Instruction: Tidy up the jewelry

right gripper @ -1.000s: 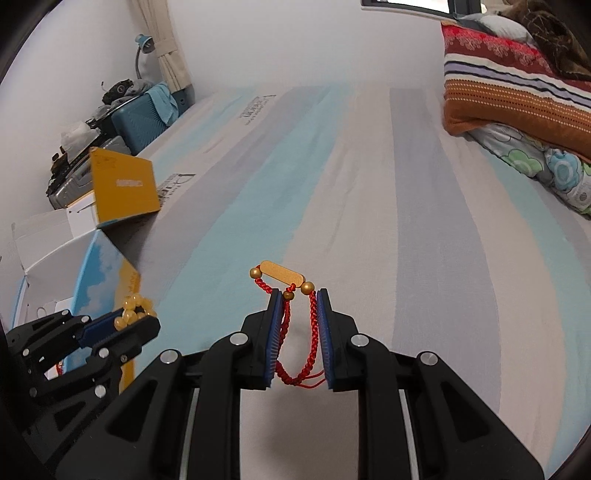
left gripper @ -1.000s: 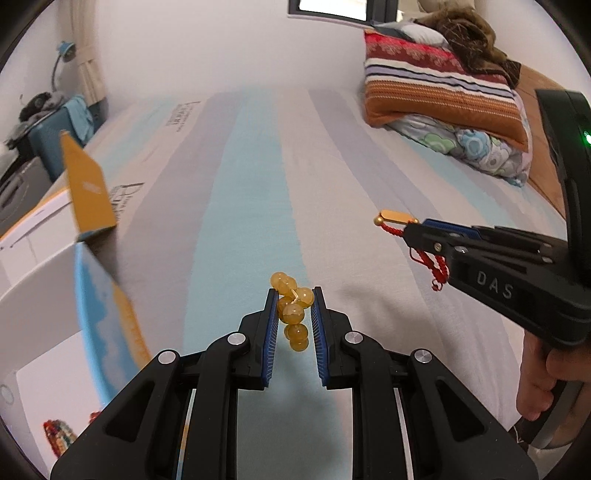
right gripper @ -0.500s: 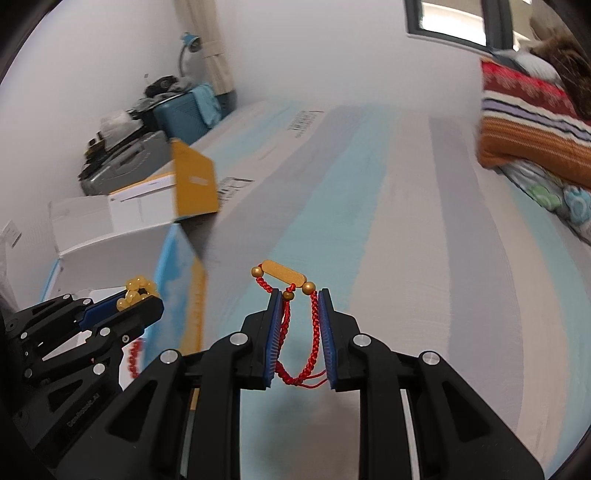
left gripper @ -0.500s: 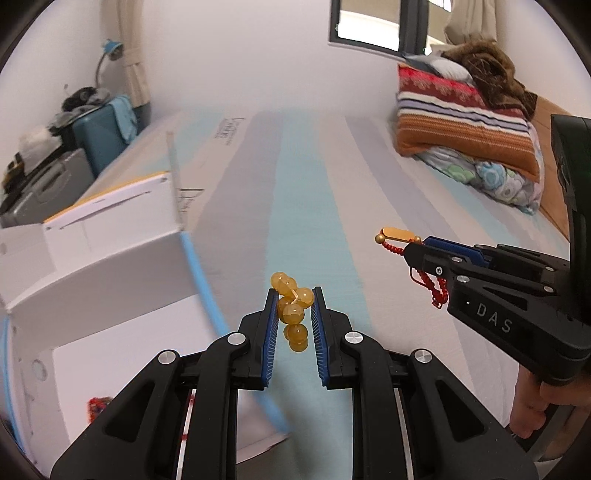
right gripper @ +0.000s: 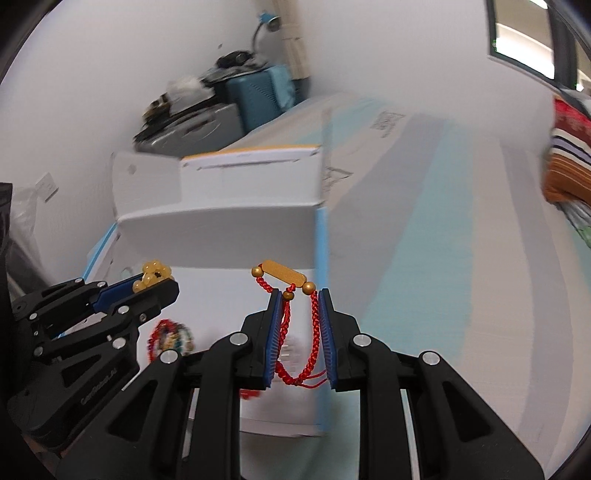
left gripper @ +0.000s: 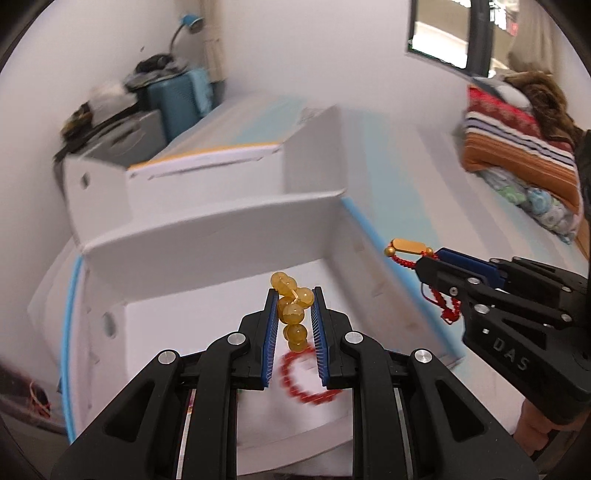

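Observation:
My left gripper is shut on a yellow bead bracelet and holds it above the open white box. It also shows in the right wrist view with the beads. My right gripper is shut on a red cord bracelet with a gold bar, over the box's right wall. It shows in the left wrist view. A red bead bracelet lies on the box floor; a multicoloured one lies beside it.
The box sits on a striped bed cover with its lid raised behind. A blue suitcase and clutter stand at the back left. Folded blankets lie at the right. A window is behind.
Both grippers have swung left from over the bed cover to over the open box, each still holding its bracelet. The box interior and the bracelets in it have come into view.

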`<state>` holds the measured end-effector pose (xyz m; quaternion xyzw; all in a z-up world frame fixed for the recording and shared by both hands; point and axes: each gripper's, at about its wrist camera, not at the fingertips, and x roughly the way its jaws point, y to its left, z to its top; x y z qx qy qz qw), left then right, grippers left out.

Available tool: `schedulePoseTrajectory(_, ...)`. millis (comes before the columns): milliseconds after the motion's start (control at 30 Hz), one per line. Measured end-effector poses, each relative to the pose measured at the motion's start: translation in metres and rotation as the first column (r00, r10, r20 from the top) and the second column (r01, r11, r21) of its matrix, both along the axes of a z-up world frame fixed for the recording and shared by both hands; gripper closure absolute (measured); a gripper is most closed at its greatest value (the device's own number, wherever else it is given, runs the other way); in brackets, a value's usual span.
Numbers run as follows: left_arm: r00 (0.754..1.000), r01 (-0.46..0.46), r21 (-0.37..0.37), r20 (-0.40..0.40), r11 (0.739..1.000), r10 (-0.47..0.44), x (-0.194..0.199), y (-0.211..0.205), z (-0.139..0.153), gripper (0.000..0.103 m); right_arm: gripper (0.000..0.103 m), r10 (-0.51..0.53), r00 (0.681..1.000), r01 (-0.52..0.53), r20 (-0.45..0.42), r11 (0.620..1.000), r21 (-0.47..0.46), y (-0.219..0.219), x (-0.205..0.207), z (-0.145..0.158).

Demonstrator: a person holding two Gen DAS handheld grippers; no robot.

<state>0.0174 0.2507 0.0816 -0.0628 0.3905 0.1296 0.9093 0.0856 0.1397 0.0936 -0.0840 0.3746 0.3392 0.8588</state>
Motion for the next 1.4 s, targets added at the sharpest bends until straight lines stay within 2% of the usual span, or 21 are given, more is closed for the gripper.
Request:
schedulePoseTrajectory(133, 0.997, -0.056, -0.011, -0.048, 0.998, 0.055, -0.014, 0.034, -0.019, 0.086, 0.083, 0.036, 0.999, -0.037, -0.03, 0.999, -0.038, 0.033, -0.01, -0.02)
schedulePoseTrajectory(300, 0.981, -0.14, -0.017, -0.135, 0.99, 0.137, -0.025, 0.071, -0.049, 0.086, 0.083, 0.027, 0.996, -0.036, -0.088, 0.994, -0.1, 0.058, -0.012, -0.047)
schedulePoseTrajectory(433, 0.972, -0.17, -0.035, -0.171, 0.985, 0.162, -0.032, 0.087, -0.063, 0.086, 0.081, 0.018, 0.992, -0.035, -0.122, 0.989, -0.143, 0.07, -0.009, -0.063)
schedulePoseTrajectory(533, 0.972, -0.165, -0.043, -0.174, 0.985, 0.155, -0.034, 0.088, -0.063, 0.085, 0.078, 0.008, 0.991, -0.029, -0.133, 0.987, -0.157, 0.073, -0.008, -0.07)
schedulePoseTrajectory(600, 0.972, -0.165, -0.039, -0.177, 0.986, 0.155, -0.032, 0.086, -0.062, 0.083, 0.073, 0.004, 0.99, -0.027, -0.141, 0.986, -0.162, 0.073, -0.007, -0.073)
schedulePoseTrajectory(667, 0.972, -0.164, -0.037, -0.178, 0.986, 0.156, -0.032, 0.084, -0.061, 0.082, 0.063, 0.001, 0.99, -0.024, -0.142, 0.986, -0.162, 0.073, -0.006, -0.075)
schedulePoseTrajectory(700, 0.972, -0.167, -0.033, -0.174, 0.985, 0.159, -0.032, 0.083, -0.06, 0.082, 0.061, 0.001, 0.99, -0.024, -0.142, 0.987, -0.16, 0.073, -0.006, -0.075)
schedulePoseTrajectory(767, 0.972, -0.169, -0.032, -0.173, 0.985, 0.161, -0.032, 0.083, -0.058, 0.082, 0.05, 0.001, 0.99, -0.022, -0.138, 0.988, -0.151, 0.076, -0.007, -0.075)
schedulePoseTrajectory(800, 0.972, -0.168, -0.028, -0.172, 0.985, 0.161, -0.032, 0.082, -0.058, 0.08, 0.046, 0.001, 0.992, -0.019, -0.126, 0.99, -0.139, 0.074, -0.008, -0.072)
schedulePoseTrajectory(867, 0.972, -0.178, -0.027, -0.161, 0.984, 0.171, -0.035, 0.081, -0.056, 0.068, 0.037, -0.002, 0.994, -0.01, -0.105, 0.993, -0.117, 0.068, -0.011, -0.066)
schedulePoseTrajectory(933, 0.975, -0.188, -0.03, -0.129, 0.982, 0.183, -0.041, 0.078, -0.05, 0.05, 0.031, 0.005, 0.995, -0.014, -0.098, 0.996, -0.086, 0.061, -0.013, -0.06)
schedulePoseTrajectory(967, 0.976, -0.19, -0.03, -0.113, 0.981, 0.185, -0.045, 0.076, -0.046, 0.047, 0.024, 0.0, 0.997, -0.006, -0.08, 0.997, -0.073, 0.056, -0.016, -0.055)
schedulePoseTrajectory(1033, 0.978, -0.198, -0.026, -0.066, 0.98, 0.196, -0.056, 0.07, -0.036, 0.027, 0.019, -0.01, 0.999, 0.008, -0.039, 0.998, -0.055, 0.046, -0.023, -0.046)
schedulePoseTrajectory(1133, 0.976, -0.216, -0.013, 0.013, 0.976, 0.216, -0.076, 0.061, -0.022, 0.01, 0.016, -0.019, 1.0, 0.019, 0.003, 1.0, -0.021, 0.03, -0.034, -0.035)
schedulePoseTrajectory(1233, 0.972, -0.226, 0.004, 0.069, 0.974, 0.225, -0.095, 0.05, -0.01, 0.006, 0.009, -0.038, 0.998, 0.037, 0.047, 0.999, 0.014, 0.014, -0.046, -0.025)
schedulePoseTrajectory(1400, 0.972, -0.219, 0.008, 0.088, 0.976, 0.218, -0.114, 0.037, -0.003, 0.006, 0.008, -0.063, 0.989, 0.059, 0.137, 0.998, 0.032, -0.004, -0.074, -0.012)
